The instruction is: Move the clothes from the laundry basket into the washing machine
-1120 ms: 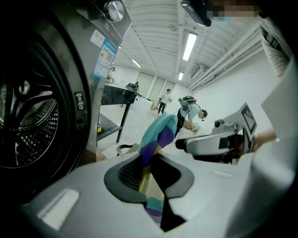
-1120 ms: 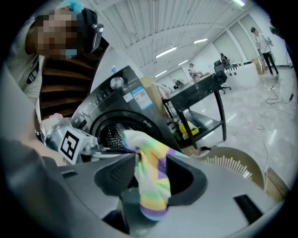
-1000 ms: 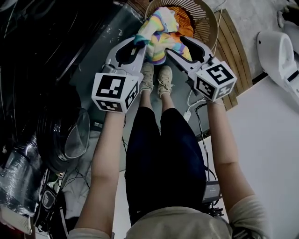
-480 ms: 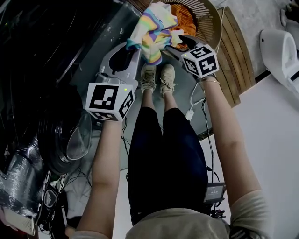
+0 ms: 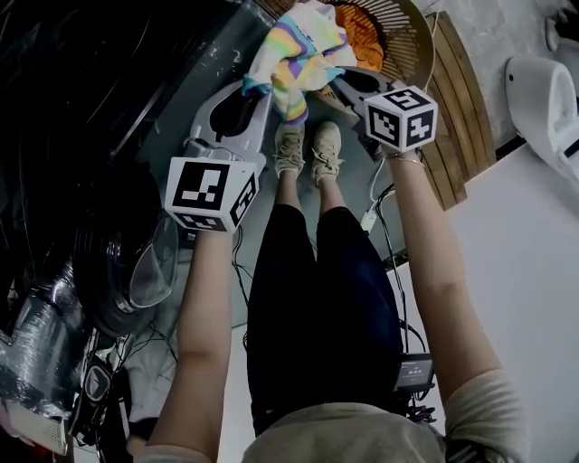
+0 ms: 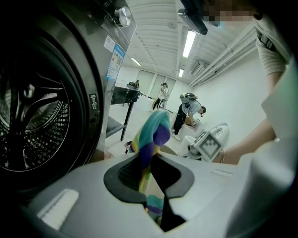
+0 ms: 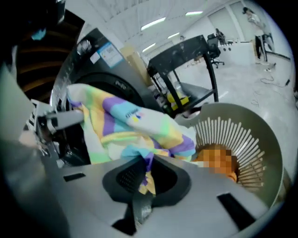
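Note:
A pastel striped garment (image 5: 294, 54) hangs over the near rim of the round slatted laundry basket (image 5: 414, 50), lifted between both grippers. My left gripper (image 5: 257, 89) is shut on its left edge; in the left gripper view a teal and purple fold (image 6: 152, 135) sticks up from the pinched jaws (image 6: 151, 163). My right gripper (image 5: 336, 81) is closing its jaws on the garment's right side, and the cloth (image 7: 135, 123) is bunched between them (image 7: 142, 174). An orange garment (image 5: 357, 25) lies in the basket. The washing machine's open drum (image 6: 32, 121) is on the left.
The washer's round glass door (image 5: 136, 262) stands swung open at the left, by my left forearm. Wooden boards (image 5: 457, 99) lie right of the basket and a white appliance (image 5: 547, 90) beyond. Cables trail on the floor by the person's feet (image 5: 308, 149). People stand in the far room (image 6: 184, 109).
My right gripper has gone in toward the basket and its jaws have come together on the striped garment. The left gripper has kept its hold and hardly moved.

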`<state>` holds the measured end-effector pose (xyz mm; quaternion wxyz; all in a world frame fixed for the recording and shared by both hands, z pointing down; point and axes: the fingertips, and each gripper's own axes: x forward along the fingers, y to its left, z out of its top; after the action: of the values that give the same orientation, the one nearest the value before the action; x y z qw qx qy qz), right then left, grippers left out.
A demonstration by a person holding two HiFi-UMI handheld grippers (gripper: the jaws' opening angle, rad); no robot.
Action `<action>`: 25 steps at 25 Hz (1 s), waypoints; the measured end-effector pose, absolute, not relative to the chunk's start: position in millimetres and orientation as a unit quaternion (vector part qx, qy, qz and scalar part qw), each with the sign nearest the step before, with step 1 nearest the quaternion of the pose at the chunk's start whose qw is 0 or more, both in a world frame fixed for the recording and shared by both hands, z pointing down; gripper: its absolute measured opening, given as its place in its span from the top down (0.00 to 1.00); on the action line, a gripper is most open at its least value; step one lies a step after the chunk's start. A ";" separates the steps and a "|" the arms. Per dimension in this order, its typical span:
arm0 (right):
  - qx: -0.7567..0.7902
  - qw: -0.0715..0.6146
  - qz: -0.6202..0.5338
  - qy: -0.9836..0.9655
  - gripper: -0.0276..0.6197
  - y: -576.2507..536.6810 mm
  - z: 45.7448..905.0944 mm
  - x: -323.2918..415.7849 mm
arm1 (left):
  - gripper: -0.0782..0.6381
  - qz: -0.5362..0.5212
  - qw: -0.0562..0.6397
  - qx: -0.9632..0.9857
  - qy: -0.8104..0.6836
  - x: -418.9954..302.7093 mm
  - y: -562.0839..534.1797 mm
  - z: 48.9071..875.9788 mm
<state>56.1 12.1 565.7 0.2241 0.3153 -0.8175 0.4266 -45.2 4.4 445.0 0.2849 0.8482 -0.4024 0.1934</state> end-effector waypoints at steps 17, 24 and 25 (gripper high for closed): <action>0.238 -0.006 0.431 -0.870 0.90 -21.1 383.1 -7.7 | 0.62 0.158 0.281 0.891 -0.320 2.1 2.6 431.9; 0.207 0.022 0.422 -0.882 0.90 -3.9 386.6 -35.1 | 0.73 0.147 0.280 0.865 -0.390 -17.0 -4.7 440.7; 0.208 0.024 0.420 -0.883 0.90 -1.5 388.7 -38.1 | 0.75 0.149 0.280 0.861 -0.398 -21.0 -3.4 443.1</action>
<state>-38.1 -1.5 388.7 0.0238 0.2082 -0.8831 0.4197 -21.0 -3.4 443.1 0.2795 0.8612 -0.3976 0.1489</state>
